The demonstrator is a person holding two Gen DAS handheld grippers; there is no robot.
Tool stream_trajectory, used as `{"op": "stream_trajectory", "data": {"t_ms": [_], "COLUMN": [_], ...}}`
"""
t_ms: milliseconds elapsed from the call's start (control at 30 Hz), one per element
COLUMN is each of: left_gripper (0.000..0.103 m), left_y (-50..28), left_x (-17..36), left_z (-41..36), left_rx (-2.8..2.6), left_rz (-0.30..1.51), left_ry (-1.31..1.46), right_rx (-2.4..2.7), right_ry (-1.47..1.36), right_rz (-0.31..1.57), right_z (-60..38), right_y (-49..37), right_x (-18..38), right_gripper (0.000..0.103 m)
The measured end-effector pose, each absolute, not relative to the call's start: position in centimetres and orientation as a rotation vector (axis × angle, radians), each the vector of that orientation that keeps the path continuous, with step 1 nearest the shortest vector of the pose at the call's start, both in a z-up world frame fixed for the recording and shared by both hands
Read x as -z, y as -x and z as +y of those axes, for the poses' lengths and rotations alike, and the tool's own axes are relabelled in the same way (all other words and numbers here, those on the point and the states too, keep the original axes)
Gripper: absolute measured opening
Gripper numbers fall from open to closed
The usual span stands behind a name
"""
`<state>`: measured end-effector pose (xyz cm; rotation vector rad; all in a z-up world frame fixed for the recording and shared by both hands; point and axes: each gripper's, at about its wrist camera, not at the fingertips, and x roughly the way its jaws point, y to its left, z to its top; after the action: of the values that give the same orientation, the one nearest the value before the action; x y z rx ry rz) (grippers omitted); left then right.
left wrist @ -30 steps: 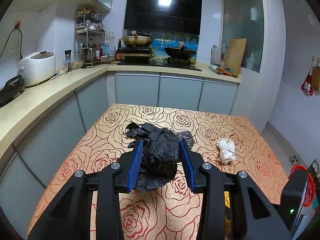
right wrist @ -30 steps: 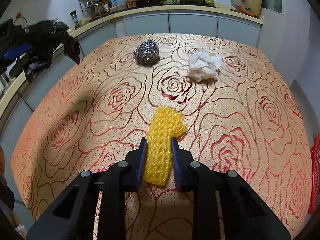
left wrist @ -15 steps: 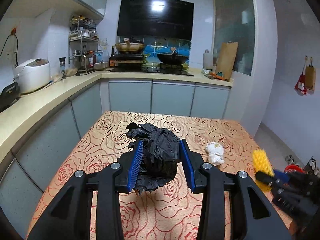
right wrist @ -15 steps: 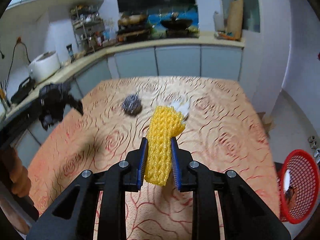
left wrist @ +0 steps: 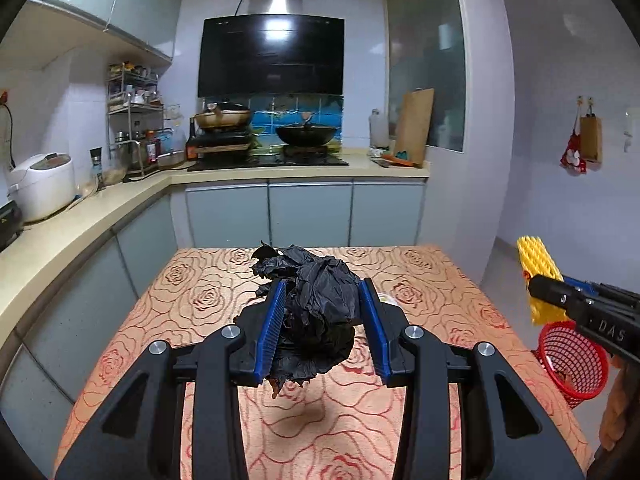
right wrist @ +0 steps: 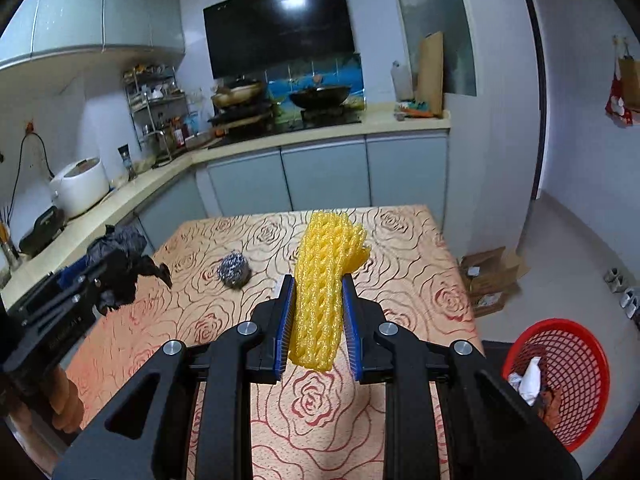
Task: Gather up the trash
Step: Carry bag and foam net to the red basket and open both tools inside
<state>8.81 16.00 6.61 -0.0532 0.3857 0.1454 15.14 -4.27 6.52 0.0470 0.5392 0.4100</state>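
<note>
My left gripper (left wrist: 322, 330) is shut on a crumpled black plastic bag (left wrist: 316, 308) and holds it above the table (left wrist: 192, 300). It also shows at the left of the right wrist view (right wrist: 116, 268). My right gripper (right wrist: 318, 320) is shut on a yellow foam net (right wrist: 324, 276), held above the table's right side; the net also shows in the left wrist view (left wrist: 538, 276). A red mesh basket (right wrist: 576, 356) stands on the floor to the right of the table, with white and dark trash in it. It shows in the left wrist view too (left wrist: 560, 344).
A steel wool ball (right wrist: 234, 270) lies on the rose-patterned tablecloth. Kitchen counters with a rice cooker (right wrist: 80, 192) run along the left and back. Cardboard boxes (right wrist: 492, 276) lie on the floor past the table's right edge.
Both grippers have lifted higher and pulled back from the table with their loads. The right gripper carried the yellow net up and to the right; the red basket has come into view.
</note>
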Motion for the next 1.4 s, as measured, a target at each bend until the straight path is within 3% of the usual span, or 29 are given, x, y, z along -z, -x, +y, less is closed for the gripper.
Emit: {"op": "stream_trajectory", "data": {"t_ms": [967,1400], "left_gripper": [0.037,0.037], "left_y": [-11.8,-15.2], "left_x": [-7.9,-5.2], "left_z": [2.6,-7.4], "left_rx": [0.127,0.374], "left_rz": [0.379,0.46], "left_ry": [-0.062,-0.081], "right_rx": [-0.179,-0.019], "right_ry": [-0.149,-0.184], "right_rz": [0.458,0.484], "right_z": [-17.2,-25.0], "right_y": [-14.2,-14.0], "right_x": [-8.0,-6.1], "right_gripper": [0.023,0.023]}}
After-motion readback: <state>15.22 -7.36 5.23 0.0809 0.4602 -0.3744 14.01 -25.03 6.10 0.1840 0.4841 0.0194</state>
